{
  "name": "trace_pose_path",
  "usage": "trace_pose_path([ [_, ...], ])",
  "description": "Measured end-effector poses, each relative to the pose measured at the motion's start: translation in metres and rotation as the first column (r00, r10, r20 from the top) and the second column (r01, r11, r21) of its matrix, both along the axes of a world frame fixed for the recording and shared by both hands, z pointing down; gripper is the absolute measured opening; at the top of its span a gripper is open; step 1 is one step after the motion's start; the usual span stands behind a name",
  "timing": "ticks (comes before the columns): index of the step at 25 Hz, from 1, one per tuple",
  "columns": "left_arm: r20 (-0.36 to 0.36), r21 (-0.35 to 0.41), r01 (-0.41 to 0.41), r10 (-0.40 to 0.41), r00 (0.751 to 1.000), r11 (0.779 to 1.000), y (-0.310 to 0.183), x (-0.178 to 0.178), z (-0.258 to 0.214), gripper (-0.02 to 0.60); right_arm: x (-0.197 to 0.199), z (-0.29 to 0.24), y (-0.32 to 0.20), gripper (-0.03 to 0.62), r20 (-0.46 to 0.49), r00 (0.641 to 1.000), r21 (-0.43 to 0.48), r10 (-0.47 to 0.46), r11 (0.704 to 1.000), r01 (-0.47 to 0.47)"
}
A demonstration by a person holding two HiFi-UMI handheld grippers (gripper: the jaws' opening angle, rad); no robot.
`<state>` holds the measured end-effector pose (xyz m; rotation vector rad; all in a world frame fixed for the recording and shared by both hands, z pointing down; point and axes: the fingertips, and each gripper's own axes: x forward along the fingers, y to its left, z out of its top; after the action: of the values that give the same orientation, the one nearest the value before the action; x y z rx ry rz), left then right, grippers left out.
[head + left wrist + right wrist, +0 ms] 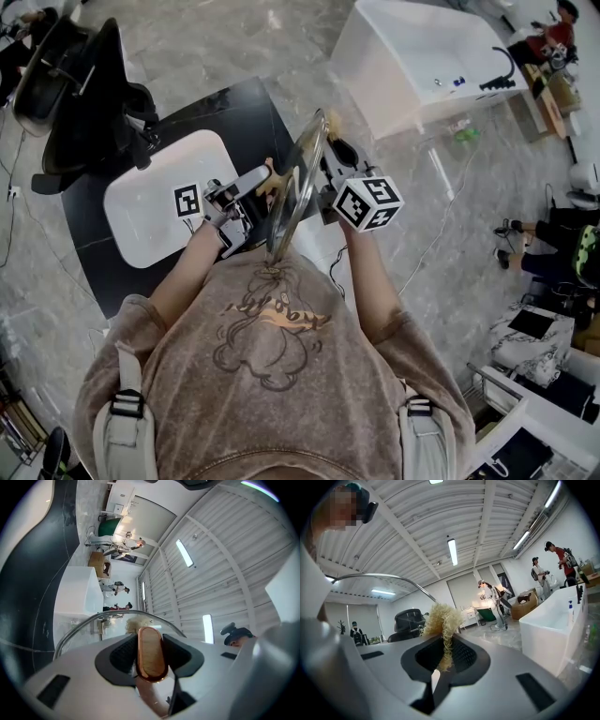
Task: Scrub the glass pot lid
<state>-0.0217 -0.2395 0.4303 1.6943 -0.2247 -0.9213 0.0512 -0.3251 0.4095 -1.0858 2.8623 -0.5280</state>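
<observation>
Glass pot lid [298, 187] is held on edge near the chest, its brown knob [151, 653] clamped by the left gripper [261, 180]; a straw scrubber [440, 620] pinched in the right gripper [443, 656] lies just right of the glass

Glass pot lid [298, 192] on edge, knob [151, 653] in left jaws; fibrous scrubber [441, 623] in right.

A black table [239, 117] on the grey marble floor [206, 47] bears a white rounded basin [150, 206].
</observation>
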Motion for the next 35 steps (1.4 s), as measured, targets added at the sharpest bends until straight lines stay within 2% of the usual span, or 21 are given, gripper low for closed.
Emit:
trace_pose_path([
  [6,-0.011,0.023,-0.007,0.007,1.000,1.000,0.003,0.002,-0.004,0.186,0.001,0.024,-0.004,0.041,-0.035,0.999,-0.051,0.009,0.999,-0.010],
  [14,-0.058,0.034,0.020,-0.018,0.998,0.999,-0.006,-0.003,-0.011,0.186,-0.013,0.057,0.000,0.041,-0.080,0.996,-0.111,-0.033,0.994,0.024],
  [23,-0.104,0.021,0.070,-0.068,0.992,0.997,-0.018,-0.016,-0.013,0.186,-0.027,0.094,0.015,0.041,-0.134,0.984,-0.185,-0.116,0.979,0.090],
  [35,-0.107,0.006,0.130,-0.128,0.986,0.992,-0.026,-0.026,-0.012,0.186,-0.038,0.119,0.059,0.041,-0.157,0.953,-0.259,-0.259,0.942,0.214],
])
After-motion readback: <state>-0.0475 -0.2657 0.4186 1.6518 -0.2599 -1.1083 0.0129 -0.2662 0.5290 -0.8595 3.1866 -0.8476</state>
